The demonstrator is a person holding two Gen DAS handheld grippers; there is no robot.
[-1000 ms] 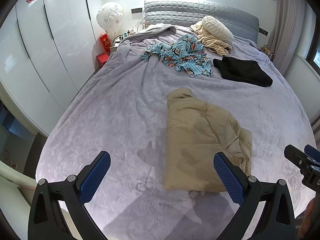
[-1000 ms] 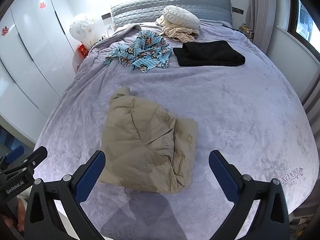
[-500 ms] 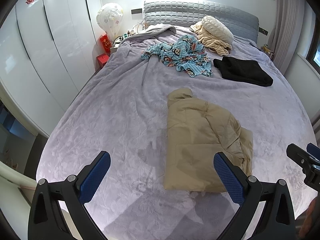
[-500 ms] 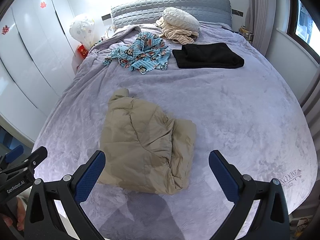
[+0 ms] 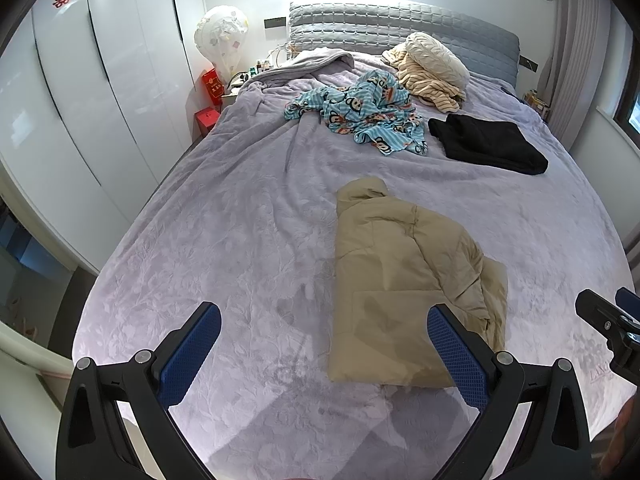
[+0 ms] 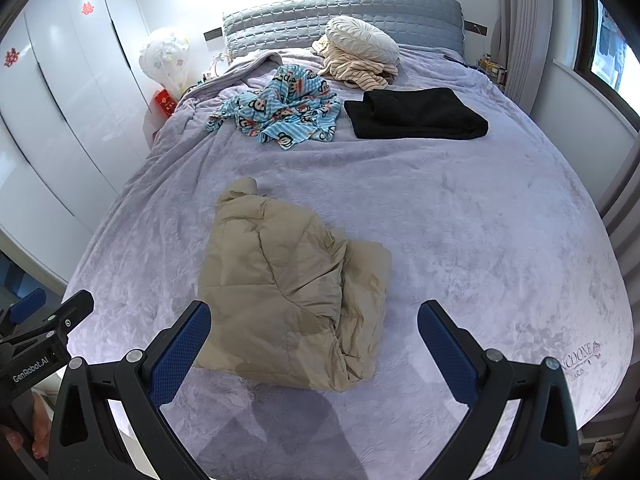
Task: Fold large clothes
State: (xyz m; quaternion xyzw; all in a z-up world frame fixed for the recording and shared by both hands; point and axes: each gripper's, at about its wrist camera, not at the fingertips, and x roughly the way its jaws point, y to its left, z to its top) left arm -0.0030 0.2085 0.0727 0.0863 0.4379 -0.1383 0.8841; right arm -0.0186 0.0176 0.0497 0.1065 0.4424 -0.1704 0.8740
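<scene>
Tan puffer jacket (image 5: 404,292) looks folded, lying mid-bed, nearer than the folded black garment (image 5: 488,142). Blue monkey-print pyjamas (image 5: 364,112) beside it unfolded. Left gripper (image 5: 324,344) & right gripper (image 6: 316,340) both spread, empty.

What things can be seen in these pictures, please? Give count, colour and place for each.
jacket: 1, tan, folded, near end of bed
pyjamas: 1, blue print, crumpled, far left
black garment: 1, folded, far right
striped cloth: 1, cream, by headboard
cushion: 1, white, on striped cloth
bed: 1, lilac cover
wardrobe: white, left wall
left gripper: open, empty
right gripper: open, empty
</scene>
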